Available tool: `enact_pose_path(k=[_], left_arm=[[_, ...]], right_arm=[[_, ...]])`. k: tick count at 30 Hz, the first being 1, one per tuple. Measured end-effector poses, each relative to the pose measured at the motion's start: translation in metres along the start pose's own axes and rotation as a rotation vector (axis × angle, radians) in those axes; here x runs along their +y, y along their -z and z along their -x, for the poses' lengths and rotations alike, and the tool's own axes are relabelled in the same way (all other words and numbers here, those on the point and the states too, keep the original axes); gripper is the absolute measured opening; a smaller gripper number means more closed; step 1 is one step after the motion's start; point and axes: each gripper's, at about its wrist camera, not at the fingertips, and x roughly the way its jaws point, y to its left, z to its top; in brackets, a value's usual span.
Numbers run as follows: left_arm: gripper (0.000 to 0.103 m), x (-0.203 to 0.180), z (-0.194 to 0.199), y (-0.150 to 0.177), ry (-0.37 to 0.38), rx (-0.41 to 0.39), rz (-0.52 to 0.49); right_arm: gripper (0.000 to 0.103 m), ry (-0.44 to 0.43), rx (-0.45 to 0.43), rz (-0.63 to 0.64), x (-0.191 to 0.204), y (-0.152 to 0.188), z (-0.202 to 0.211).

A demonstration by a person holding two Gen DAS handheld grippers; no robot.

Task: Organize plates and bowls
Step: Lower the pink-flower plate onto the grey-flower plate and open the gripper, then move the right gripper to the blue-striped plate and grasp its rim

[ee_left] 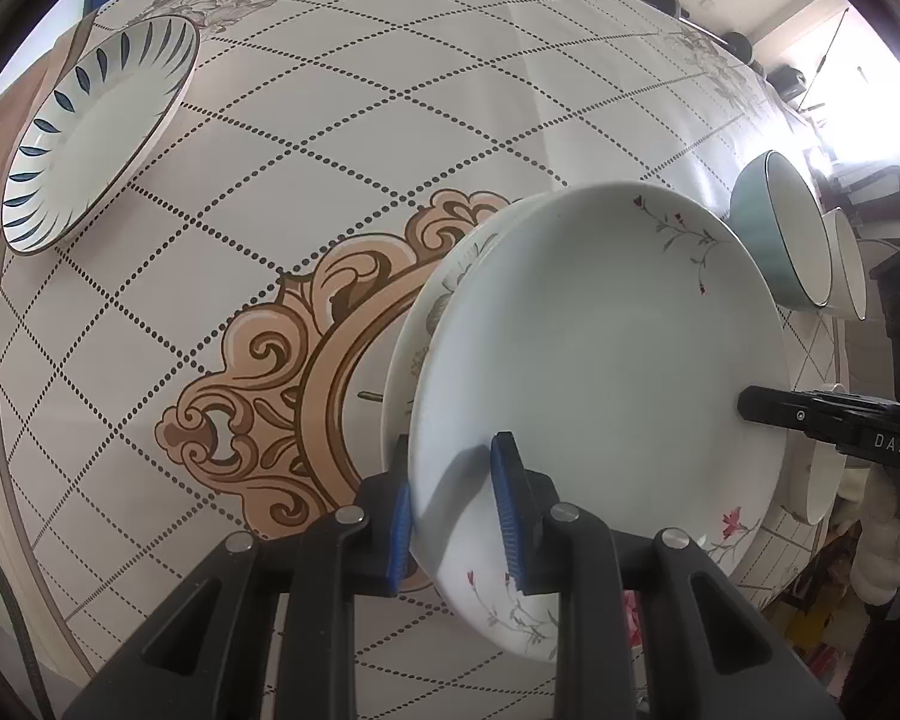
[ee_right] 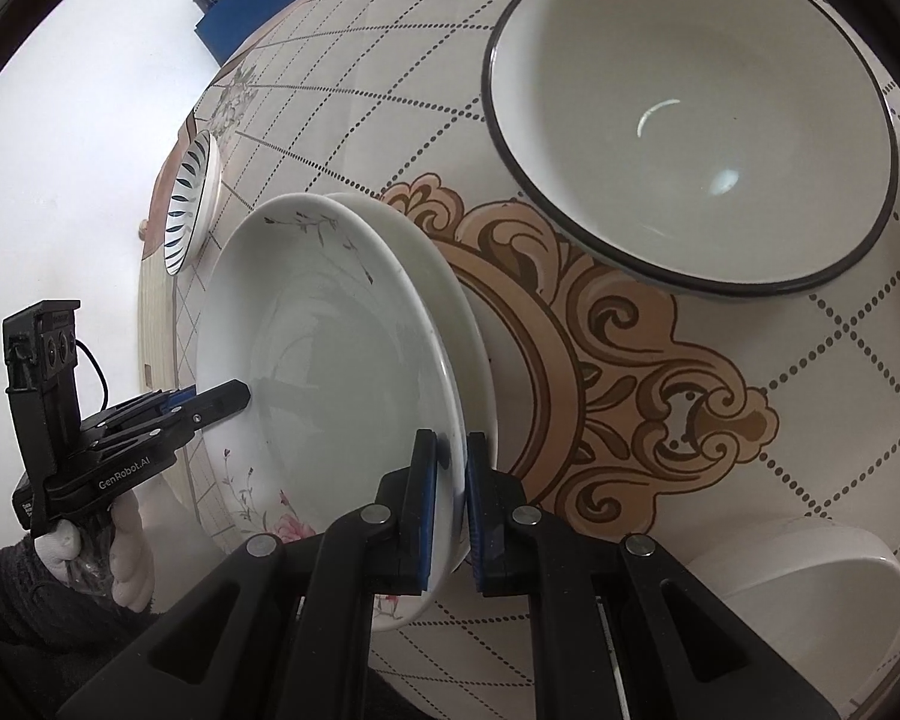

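Observation:
A white floral plate (ee_left: 600, 360) is held from both sides, sitting on or just above a second floral plate (ee_left: 444, 294) on the table. My left gripper (ee_left: 453, 510) is shut on its near rim. My right gripper (ee_right: 450, 492) is shut on the opposite rim of the same plate (ee_right: 330, 372); the lower plate (ee_right: 450, 276) shows behind it. Each gripper shows in the other's view, the right one (ee_left: 750, 405) and the left one (ee_right: 243, 396). A blue-petal plate (ee_left: 96, 126) lies apart at the far table edge, also visible in the right wrist view (ee_right: 189, 204).
A teal bowl with dark rim (ee_left: 780, 228) (ee_right: 690, 120) sits beside the plates, with a white bowl (ee_left: 846, 264) behind it. Another white bowl (ee_right: 810, 582) is near my right gripper. The patterned tablecloth (ee_left: 360, 120) covers the table. A blue box (ee_right: 246, 6) stands beyond the table.

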Motion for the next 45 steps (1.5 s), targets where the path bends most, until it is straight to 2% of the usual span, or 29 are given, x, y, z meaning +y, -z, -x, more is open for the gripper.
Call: enact_pose_path(k=[6,21,24,28,30,35,41,42,44,45], left_arm=[[0.022,0.0,-0.003,-0.007,0.007,0.064,0.035],[0.022,-0.013,-0.01,-0.029,-0.087,0.225,0.026],[0.022,-0.018,-0.012,-0.038,-0.116,0.269,-0.001],[0.022,-0.023,-0.013,-0.045,-0.195,0.301,-0.041],[0.022,-0.024,-0.011,-0.048,-0.205,0.299,-0.052],[0.023,-0.02,0.003,-0.056,-0.225,0.272,-0.062],[0.024,-0.005,0.022,-0.055,-0.188,0.229,-0.011],[0.025,0.0,0.026,-0.051,-0.179,0.22,0.001],[0.026,0.005,0.032,-0.046,-0.156,0.194,0.021],[0.026,0.006,0.034,-0.046,-0.153,0.182,0.027]], right_arm=[[0.011,0.011,0.013,-0.046,0.0,0.0,-0.001],[0.011,0.045,0.022,-0.096,-0.001,-0.002,0.002],[0.011,0.068,0.023,-0.109,0.001,-0.003,0.002],[0.01,0.108,0.014,-0.139,0.007,-0.004,0.002],[0.01,0.12,0.01,-0.139,0.011,-0.005,0.0],[0.013,0.243,0.026,-0.099,0.026,-0.005,-0.006],[0.015,0.318,0.041,-0.148,0.032,-0.006,-0.002],[0.021,0.324,0.038,-0.15,0.034,-0.005,0.0],[0.055,0.378,0.04,-0.128,0.043,-0.004,0.002],[0.089,0.397,0.035,-0.103,0.049,-0.004,0.002]])
